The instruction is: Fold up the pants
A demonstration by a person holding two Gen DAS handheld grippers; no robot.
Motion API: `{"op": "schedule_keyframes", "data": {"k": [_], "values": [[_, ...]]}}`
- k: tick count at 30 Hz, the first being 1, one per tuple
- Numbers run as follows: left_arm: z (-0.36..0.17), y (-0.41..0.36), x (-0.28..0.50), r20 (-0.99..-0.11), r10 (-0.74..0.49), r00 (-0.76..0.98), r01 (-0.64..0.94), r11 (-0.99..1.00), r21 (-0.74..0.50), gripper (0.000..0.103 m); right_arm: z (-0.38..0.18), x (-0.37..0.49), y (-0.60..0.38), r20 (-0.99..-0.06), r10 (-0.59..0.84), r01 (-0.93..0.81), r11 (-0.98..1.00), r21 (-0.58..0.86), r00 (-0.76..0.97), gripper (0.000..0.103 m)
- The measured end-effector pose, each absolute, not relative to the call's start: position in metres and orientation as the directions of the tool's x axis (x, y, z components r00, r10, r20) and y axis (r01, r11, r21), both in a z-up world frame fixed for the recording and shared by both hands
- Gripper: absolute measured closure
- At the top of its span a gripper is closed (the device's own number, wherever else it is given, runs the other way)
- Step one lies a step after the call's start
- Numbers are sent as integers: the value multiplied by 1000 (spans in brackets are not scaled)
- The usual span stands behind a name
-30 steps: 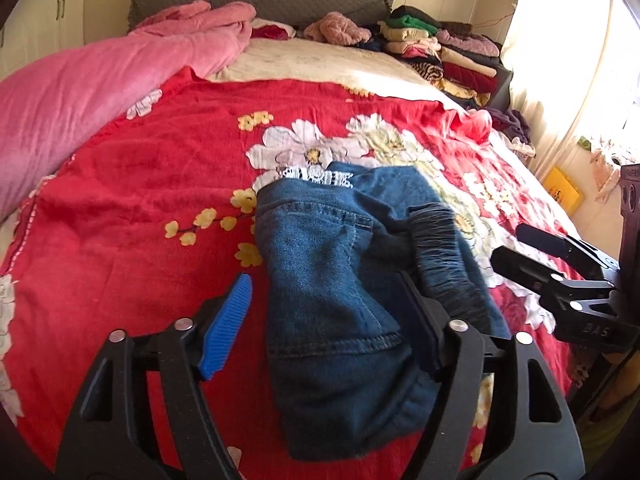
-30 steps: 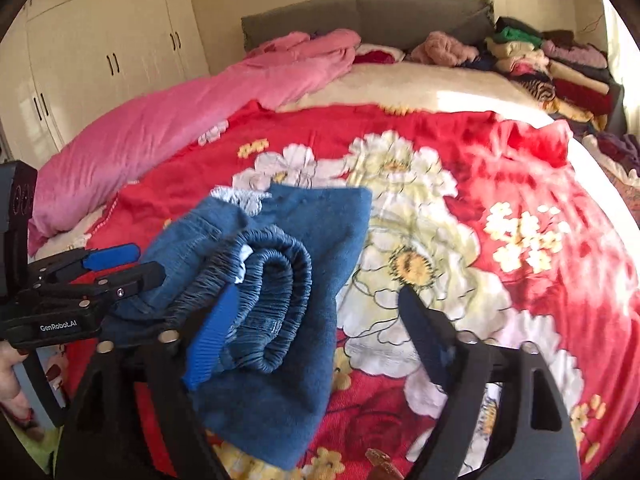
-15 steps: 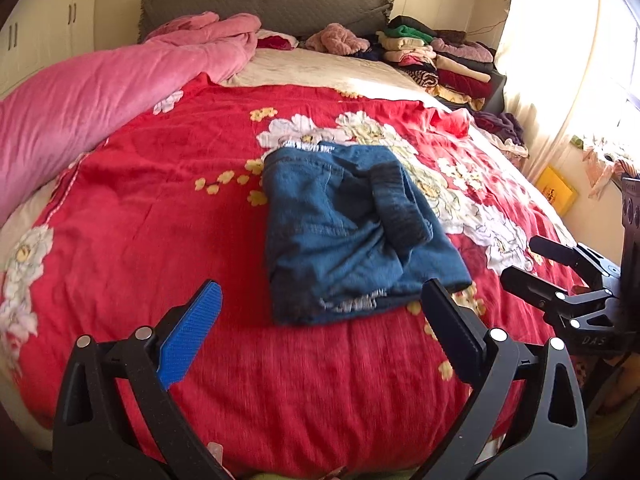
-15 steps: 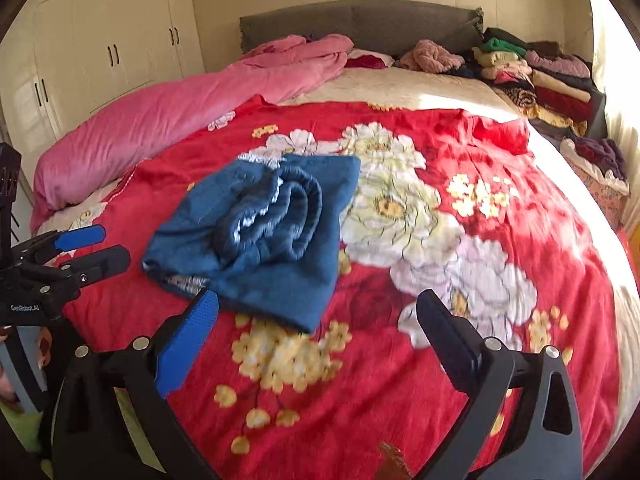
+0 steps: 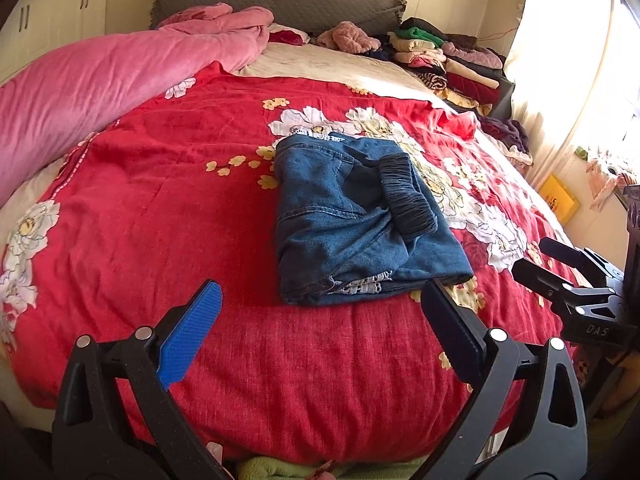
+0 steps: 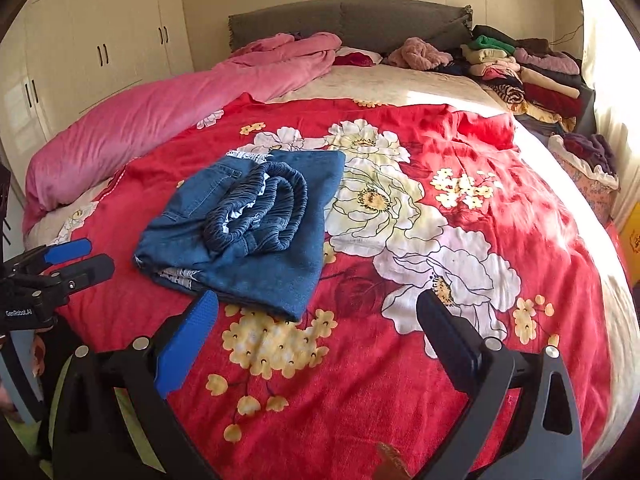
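The blue denim pants lie folded in a compact bundle on the red floral blanket, elastic waistband on top. They also show in the right wrist view. My left gripper is open and empty, held back over the bed's near edge, short of the pants. My right gripper is open and empty, near the bundle's front corner, apart from it. Each gripper shows in the other's view: the right one at the right, the left one at the left.
A pink duvet lies along the bed's left side. Folded clothes are stacked at the far right by the grey headboard. White wardrobes stand to the left. A window with a curtain is at the right.
Both grippers have pulled back from the pants toward the bed's near edge, open and empty. The folded pants stay in place on the blanket.
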State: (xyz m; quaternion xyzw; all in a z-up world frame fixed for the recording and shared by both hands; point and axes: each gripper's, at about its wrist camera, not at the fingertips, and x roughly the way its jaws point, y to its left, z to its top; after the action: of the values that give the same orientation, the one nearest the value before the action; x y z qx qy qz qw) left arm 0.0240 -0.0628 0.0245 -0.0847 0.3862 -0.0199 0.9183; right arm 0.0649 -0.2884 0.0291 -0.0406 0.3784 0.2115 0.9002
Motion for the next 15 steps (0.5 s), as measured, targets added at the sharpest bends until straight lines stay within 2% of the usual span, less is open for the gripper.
{"op": "schedule_keyframes", "data": {"k": [15], "values": [[25, -60, 22, -718, -62, 693, -57, 988, -141, 10, 29, 64, -288, -701, 347, -409, 908, 87, 623, 4]]}}
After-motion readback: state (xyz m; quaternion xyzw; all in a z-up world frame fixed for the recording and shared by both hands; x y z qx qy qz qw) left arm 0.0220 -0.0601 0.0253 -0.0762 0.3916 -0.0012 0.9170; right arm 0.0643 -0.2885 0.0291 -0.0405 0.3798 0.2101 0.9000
